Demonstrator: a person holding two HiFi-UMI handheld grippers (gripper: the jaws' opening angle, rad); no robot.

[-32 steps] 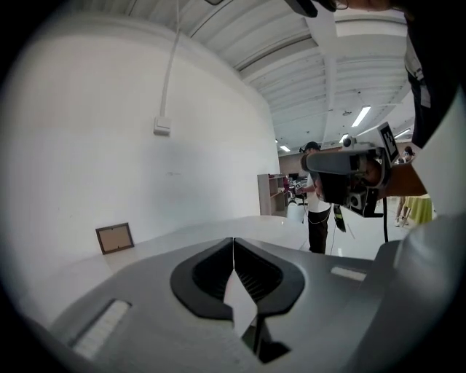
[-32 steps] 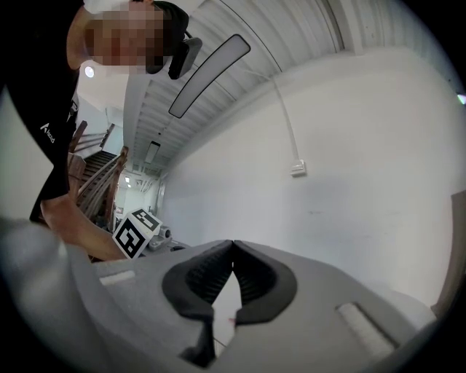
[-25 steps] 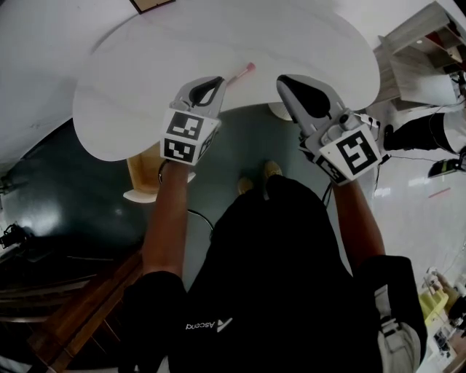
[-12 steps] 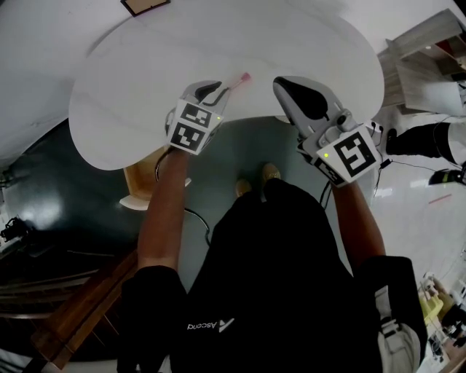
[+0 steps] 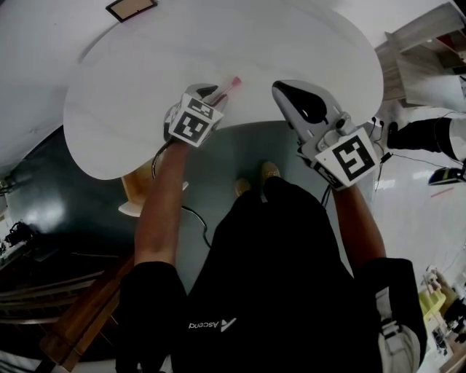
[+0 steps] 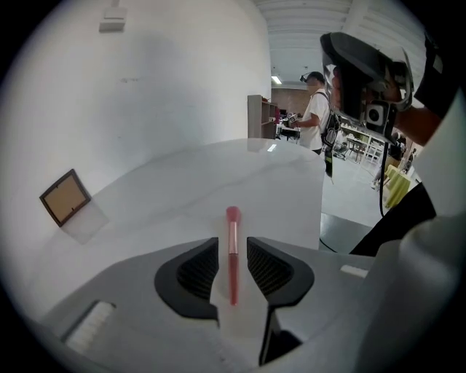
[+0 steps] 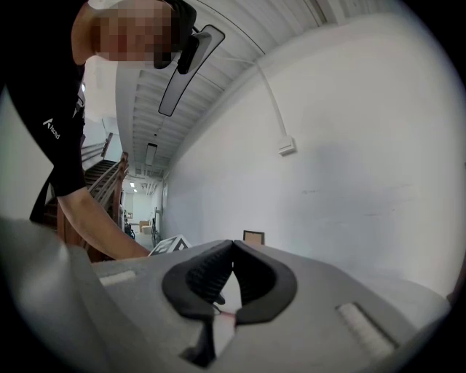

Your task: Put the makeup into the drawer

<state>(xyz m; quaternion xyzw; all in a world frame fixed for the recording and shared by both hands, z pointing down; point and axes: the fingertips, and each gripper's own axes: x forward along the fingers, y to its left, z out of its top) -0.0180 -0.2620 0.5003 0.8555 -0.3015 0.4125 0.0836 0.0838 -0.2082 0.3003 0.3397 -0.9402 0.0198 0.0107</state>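
A slim pink makeup stick (image 5: pixel 231 85) lies on the white round table (image 5: pixel 145 80) near its front edge. My left gripper (image 5: pixel 212 92) points down at it. In the left gripper view the stick (image 6: pixel 232 251) lies lengthwise between the two black pads (image 6: pixel 198 271), which stand apart from it. Those jaws have just been opening and the left gripper (image 6: pixel 232 240) is open. My right gripper (image 5: pixel 282 86) hovers level at the table's edge to the right of the stick. It is shut with its tips meeting (image 7: pixel 232 245) and nothing between them.
A small framed picture (image 5: pixel 131 9) stands at the table's far side, also in the left gripper view (image 6: pixel 65 198). A wooden stool (image 5: pixel 135 193) sits under the table's left part. Shelving (image 5: pixel 426 51) stands at the right. A person (image 6: pixel 317 109) stands far behind.
My left gripper has sunk toward the table and forward onto the pink stick, and its jaws have spread. The right gripper has shifted only slightly.
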